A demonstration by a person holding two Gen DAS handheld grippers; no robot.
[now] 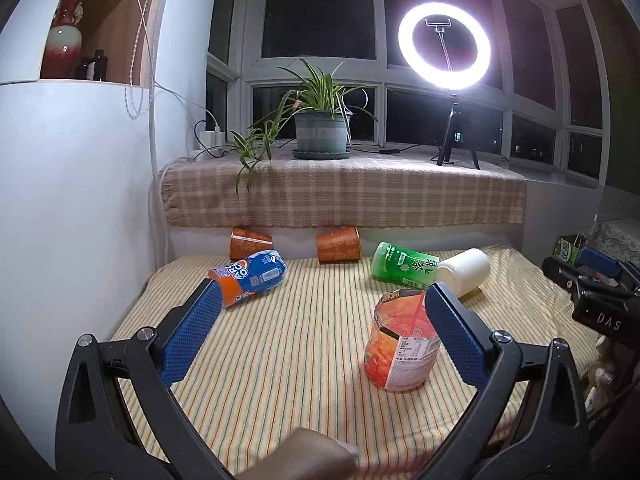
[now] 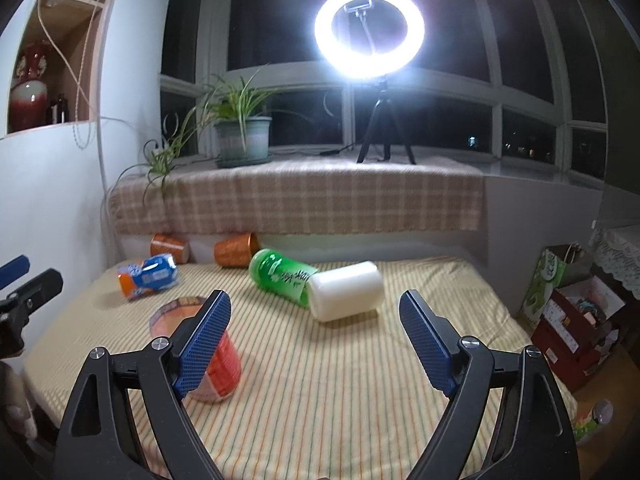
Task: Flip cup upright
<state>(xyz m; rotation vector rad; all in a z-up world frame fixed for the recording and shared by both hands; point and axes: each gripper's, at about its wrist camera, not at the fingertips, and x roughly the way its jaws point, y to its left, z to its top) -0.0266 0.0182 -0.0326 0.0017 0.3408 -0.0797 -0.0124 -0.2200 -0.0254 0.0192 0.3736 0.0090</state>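
Left gripper [image 1: 322, 312]: jaws wide, holding nothing, over the striped table [image 1: 288, 344].
Right gripper [image 2: 316, 326]: jaws wide, empty.
Red cup [image 1: 400, 344]: already upright, near edge.
White cup [image 2: 346, 291]: on its side, touching green cup [image 2: 280, 274].
Risk: a nudge could roll the white cup; the upright red cup could be toppled.

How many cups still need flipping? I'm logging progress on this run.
Done: the red cup stands upright, mouth up. In hand: nothing; left gripper and right gripper are open. Left: five lie on their sides: blue-orange cup, green cup, white cup, two orange cups.
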